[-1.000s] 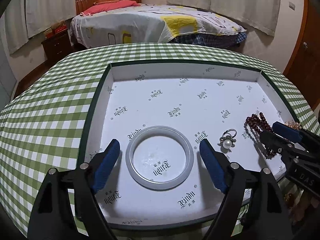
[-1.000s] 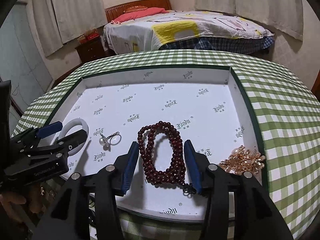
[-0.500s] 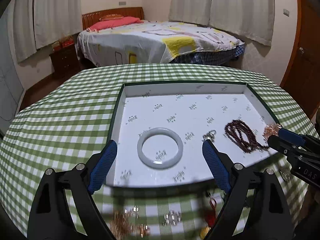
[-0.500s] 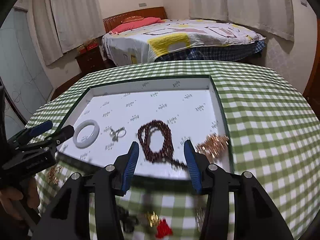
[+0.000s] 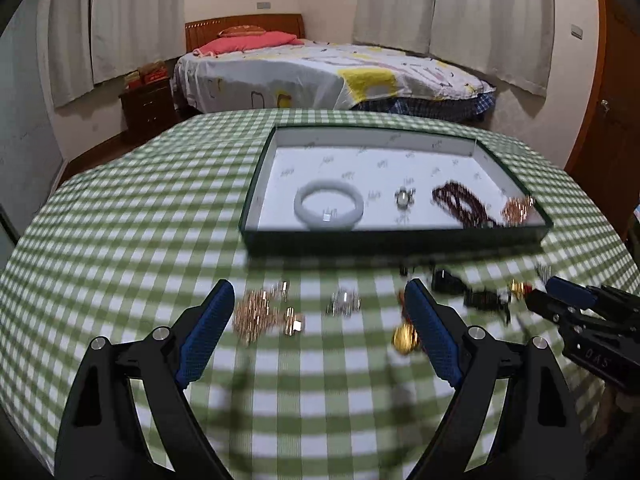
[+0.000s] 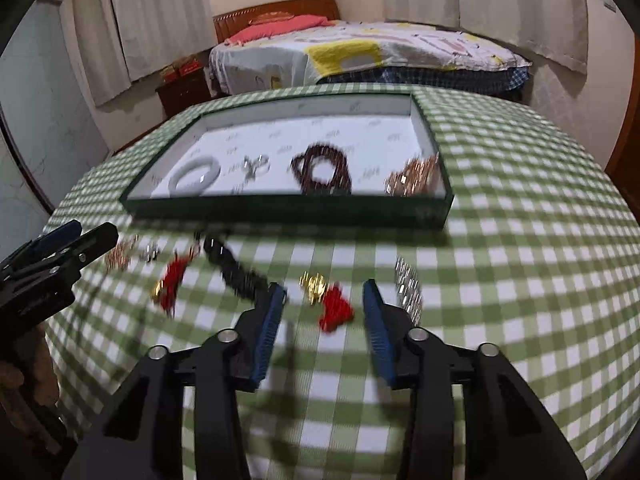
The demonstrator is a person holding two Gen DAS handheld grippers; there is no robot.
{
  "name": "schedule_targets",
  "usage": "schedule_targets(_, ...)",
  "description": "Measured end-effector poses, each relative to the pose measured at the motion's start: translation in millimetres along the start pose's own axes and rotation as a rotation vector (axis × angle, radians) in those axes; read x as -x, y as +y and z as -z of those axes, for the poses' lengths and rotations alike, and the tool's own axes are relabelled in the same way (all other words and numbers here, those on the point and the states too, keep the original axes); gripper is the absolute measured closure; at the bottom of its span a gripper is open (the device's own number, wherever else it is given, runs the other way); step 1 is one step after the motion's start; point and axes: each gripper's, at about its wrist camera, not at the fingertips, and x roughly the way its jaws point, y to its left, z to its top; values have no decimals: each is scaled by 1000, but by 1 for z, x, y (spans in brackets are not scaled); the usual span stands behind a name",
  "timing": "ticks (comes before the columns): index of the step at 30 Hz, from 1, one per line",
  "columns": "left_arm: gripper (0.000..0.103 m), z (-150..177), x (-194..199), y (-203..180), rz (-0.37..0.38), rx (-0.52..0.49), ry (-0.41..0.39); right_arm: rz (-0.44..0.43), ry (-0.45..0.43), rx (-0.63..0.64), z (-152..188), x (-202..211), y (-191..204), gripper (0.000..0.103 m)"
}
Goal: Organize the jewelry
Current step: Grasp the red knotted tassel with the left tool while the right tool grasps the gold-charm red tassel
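I am between two pieces now: four are already in the tray, and the rest lie loose on the checked cloth in front of it. In the tray I see the white bangle, the pearl ring, the dark red beads and a rose-gold piece in the right corner.

My left gripper is wide open and holds nothing. It hangs above the rose-gold cluster and the small silver piece, which both lie between its blue pads.

My right gripper is about half open and its jaws are closing, but the pads press on nothing yet. Between them, on the cloth, lie a gold bead with a red tassel. A black band lies just to the left and a silver clip just to the right.

The next move, I think, is to go down on one piece only. The pieces are small and lie near to each other, so I must aim well, or I will catch the cloth or a neighbour piece.
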Motion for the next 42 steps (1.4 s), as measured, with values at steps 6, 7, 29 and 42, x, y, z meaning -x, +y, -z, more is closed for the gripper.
schedule_targets(6, 19, 16, 2, 0, -4, 5, 26, 5, -9, 3, -1, -3, -1, 67)
schedule_targets(7, 19, 17, 2, 0, -4, 4, 28, 6, -6, 4, -1, -5, -1, 67)
schedule_targets(29, 22, 20, -5, -11, 24, -3, 55, 52, 7, 54, 5, -7, -1, 88)
schedule_targets(42, 36, 9, -24, -45, 66, -58, 90, 15, -18, 4, 4, 2, -13, 88)
